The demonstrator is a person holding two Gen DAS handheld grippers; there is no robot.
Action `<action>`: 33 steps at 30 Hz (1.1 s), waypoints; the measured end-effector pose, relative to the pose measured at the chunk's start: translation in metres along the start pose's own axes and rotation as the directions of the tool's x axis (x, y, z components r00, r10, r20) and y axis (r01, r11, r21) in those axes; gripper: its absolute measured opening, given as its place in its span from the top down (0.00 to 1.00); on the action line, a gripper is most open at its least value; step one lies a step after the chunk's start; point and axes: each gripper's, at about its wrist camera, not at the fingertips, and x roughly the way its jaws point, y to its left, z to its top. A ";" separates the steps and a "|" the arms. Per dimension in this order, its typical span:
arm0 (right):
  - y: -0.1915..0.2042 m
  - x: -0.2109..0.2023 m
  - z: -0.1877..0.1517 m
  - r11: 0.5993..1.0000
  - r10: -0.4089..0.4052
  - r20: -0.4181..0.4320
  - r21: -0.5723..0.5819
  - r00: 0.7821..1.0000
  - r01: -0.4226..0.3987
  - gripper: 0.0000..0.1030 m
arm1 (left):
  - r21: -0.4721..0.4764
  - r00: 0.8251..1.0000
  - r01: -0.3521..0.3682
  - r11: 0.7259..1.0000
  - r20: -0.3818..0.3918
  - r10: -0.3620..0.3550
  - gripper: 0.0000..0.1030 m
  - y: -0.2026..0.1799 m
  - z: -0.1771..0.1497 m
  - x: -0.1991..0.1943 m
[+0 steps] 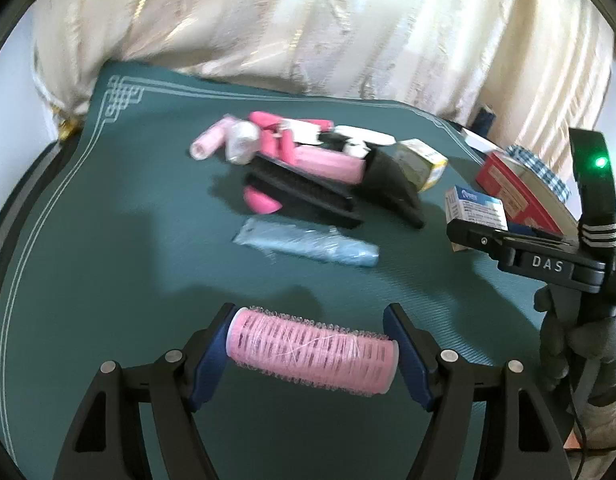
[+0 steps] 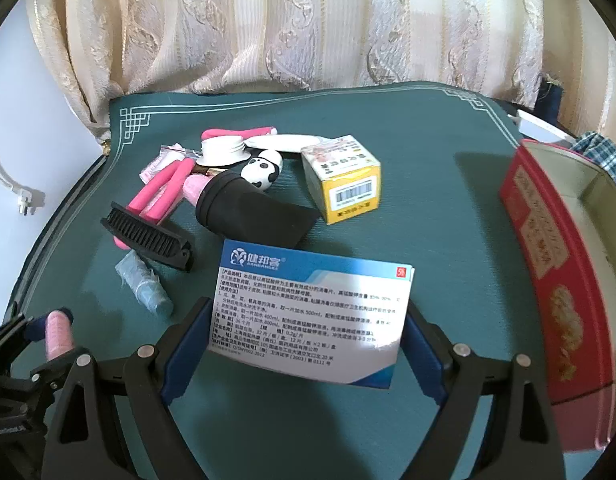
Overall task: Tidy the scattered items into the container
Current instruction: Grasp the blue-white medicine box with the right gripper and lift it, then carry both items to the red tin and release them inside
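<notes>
My left gripper (image 1: 309,350) is shut on a pink hair roller (image 1: 311,350), held across its blue pads above the green mat (image 1: 108,240); it also shows in the right wrist view (image 2: 58,334). My right gripper (image 2: 308,332) is shut on a blue-and-white medicine box (image 2: 311,316), also visible in the left wrist view (image 1: 477,208). The red container (image 2: 555,272) stands open at the right. A pile of scattered items lies mid-mat: pink rollers (image 1: 308,156), a black comb (image 2: 148,236), a black nozzle (image 2: 252,208), a yellow box (image 2: 343,176), a panda-shaped item (image 2: 264,170).
A blue wrapped packet (image 1: 308,246) lies in front of the pile. Cream curtains (image 2: 308,20) hang behind the table. A checked cloth (image 2: 603,152) sits behind the container. A white cable (image 2: 12,184) hangs at the left.
</notes>
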 end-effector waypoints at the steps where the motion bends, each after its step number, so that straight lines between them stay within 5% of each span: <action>1: -0.003 -0.004 -0.001 1.000 0.001 0.009 -0.001 1.000 -0.001 0.12 | 0.011 1.000 -0.003 1.000 0.001 0.003 0.27 -0.005 0.002 0.000; 10: -0.042 -0.062 -0.001 0.999 -0.028 0.158 0.042 0.987 0.022 0.12 | 0.081 1.000 0.016 0.997 0.019 -0.017 0.27 -0.050 0.023 0.005; 18: -0.107 -0.117 -0.007 0.982 -0.160 0.293 0.146 0.943 0.121 0.12 | 0.188 0.996 0.074 0.979 0.031 -0.081 0.27 -0.117 0.046 0.011; 26: -0.187 -0.141 -0.026 0.933 -0.311 0.268 0.271 0.912 0.238 0.12 | 0.290 0.977 0.204 0.935 0.005 -0.215 0.27 -0.198 0.068 0.024; 33: -0.219 -0.149 -0.033 0.907 -0.362 0.237 0.314 0.902 0.281 0.12 | 0.378 0.955 0.283 0.881 -0.023 -0.297 0.27 -0.263 0.084 0.033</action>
